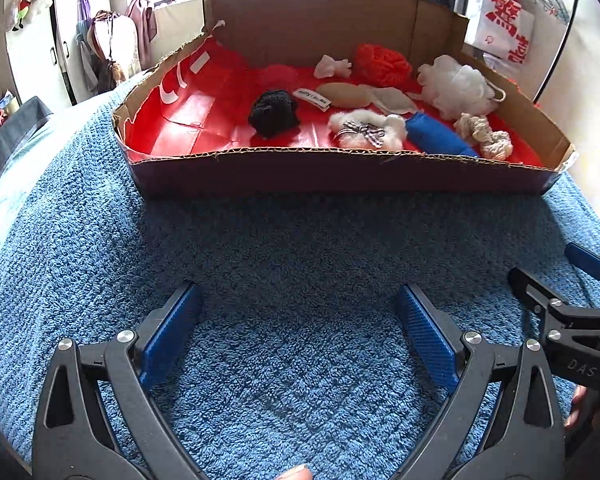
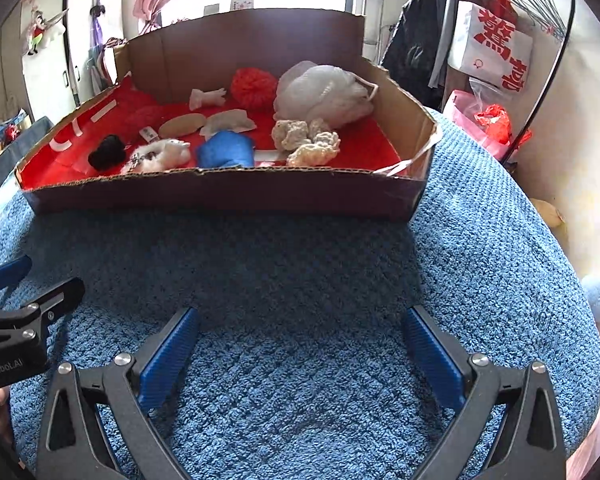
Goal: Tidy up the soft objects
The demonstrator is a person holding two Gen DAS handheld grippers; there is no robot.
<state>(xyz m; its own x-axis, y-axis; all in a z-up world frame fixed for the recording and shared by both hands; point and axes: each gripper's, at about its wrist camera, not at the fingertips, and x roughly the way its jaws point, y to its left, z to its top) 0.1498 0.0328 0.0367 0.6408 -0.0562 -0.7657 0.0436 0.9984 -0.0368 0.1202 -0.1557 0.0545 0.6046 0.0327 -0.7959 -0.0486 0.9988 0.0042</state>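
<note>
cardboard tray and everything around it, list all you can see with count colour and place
cardboard tray: 1, brown with red lining, far side of the towel
blue towel: 1, blue, covers the surface under the tray and grippers
mesh bath pouf: 1, white, back right of tray
red knitted ball: 1, red, back of tray, left of the pouf
black fuzzy ball: 1, black, left-centre of tray
fluffy piece with checked bow: 1, white, front centre
blue cloth roll: 1, blue, front, right of the fluffy piece
cream crochet pieces: about 2, cream, front right
tan oval pad: 1, tan, middle
left gripper: 1, black with blue pads, open over the towel
right gripper: 1, black with blue pads, open over the towel
</note>
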